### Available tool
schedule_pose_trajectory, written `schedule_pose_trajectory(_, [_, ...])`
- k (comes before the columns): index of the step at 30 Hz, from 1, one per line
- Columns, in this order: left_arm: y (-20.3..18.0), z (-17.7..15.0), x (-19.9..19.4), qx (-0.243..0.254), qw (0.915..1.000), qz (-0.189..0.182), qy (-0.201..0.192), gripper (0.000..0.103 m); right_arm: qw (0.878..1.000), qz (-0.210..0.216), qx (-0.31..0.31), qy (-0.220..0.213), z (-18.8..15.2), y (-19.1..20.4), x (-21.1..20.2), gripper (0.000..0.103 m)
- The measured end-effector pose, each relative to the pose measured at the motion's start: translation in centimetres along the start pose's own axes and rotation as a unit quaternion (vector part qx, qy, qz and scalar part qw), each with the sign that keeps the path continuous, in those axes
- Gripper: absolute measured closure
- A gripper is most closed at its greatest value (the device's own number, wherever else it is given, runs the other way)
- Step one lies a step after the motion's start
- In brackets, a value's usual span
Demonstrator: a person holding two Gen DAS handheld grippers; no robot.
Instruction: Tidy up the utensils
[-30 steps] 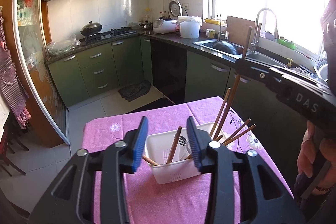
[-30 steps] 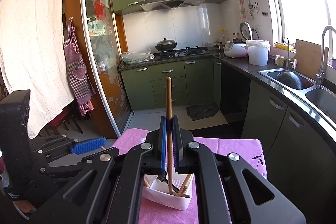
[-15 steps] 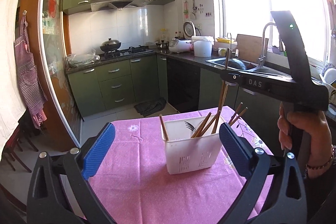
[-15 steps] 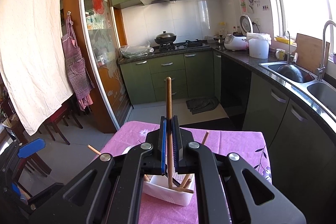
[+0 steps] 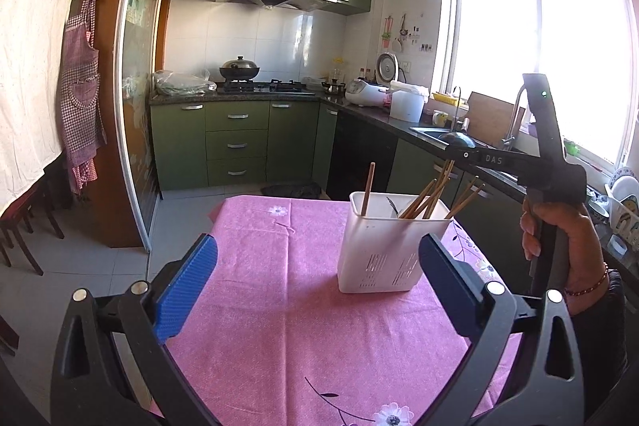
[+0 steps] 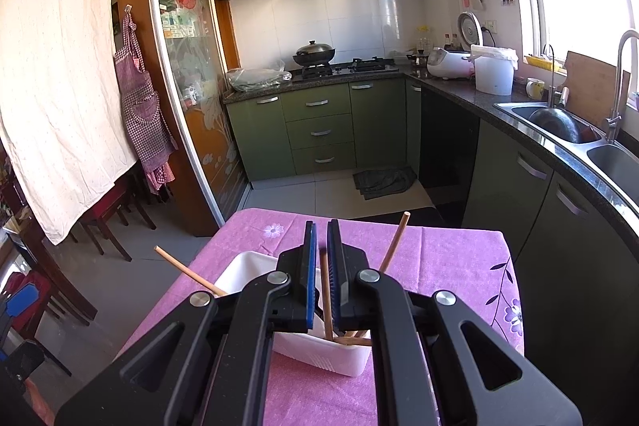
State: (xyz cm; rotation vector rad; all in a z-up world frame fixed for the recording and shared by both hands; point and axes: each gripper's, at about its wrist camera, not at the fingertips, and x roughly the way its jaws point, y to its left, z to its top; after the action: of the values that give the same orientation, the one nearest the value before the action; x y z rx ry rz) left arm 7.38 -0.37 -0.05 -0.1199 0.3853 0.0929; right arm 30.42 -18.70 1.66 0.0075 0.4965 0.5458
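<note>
The left tool hangs low over the near part of the counter, its blue pads spread wide apart and holding nothing. It is well clear of the white utensil holder, which stands upright on the pink cloth toward the right edge, about halfway back. A single chopstick leans alone at the holder's left side; a bundle of chopsticks fans out toward the right, with what looks like a fork head between them.

Over the holder, the right tool points down from above. Its pads stand a narrow gap apart, and a brown chopstick stands in that gap with its lower end down in the holder; whether either pad touches it cannot be told, but it looks released rather than clamped.

The step in hand appears to be letting this stick settle among the others. To do it well, the right tool should open a little more before rising, then lift straight up along the stick's line so a pad does not drag it back out or tip the light holder. The left tool should stay wide and out of the way, ready to steady the holder's wall if it rocks.
</note>
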Motion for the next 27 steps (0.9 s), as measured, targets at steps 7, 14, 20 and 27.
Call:
schedule_pose_trajectory(7, [0.1,-0.9,0.2,0.002,0.9999,0.000,0.013,0.007,0.999,-0.021,-0.018,-0.039,-2.1,1.4,-4.9,0.091])
schedule_pose_trajectory(14, [-0.4,-2.3,-0.9,0.010,0.9998,-0.010,0.016,0.007,0.991,-0.080,-0.040,-0.095,-8.1,2.9,-11.8,0.019])
schedule_pose_trajectory(20, [-1.0,-3.9,-2.6,0.014,0.9995,-0.024,0.018,0.007,0.989,-0.106,-0.036,-0.098,-14.5,3.8,-16.0,0.005])
schedule_pose_trajectory(27, [-1.2,-5.4,-4.5,0.021,0.9992,-0.027,0.022,0.007,0.989,-0.123,-0.018,-0.082,-18.6,4.1,-19.0,0.005])
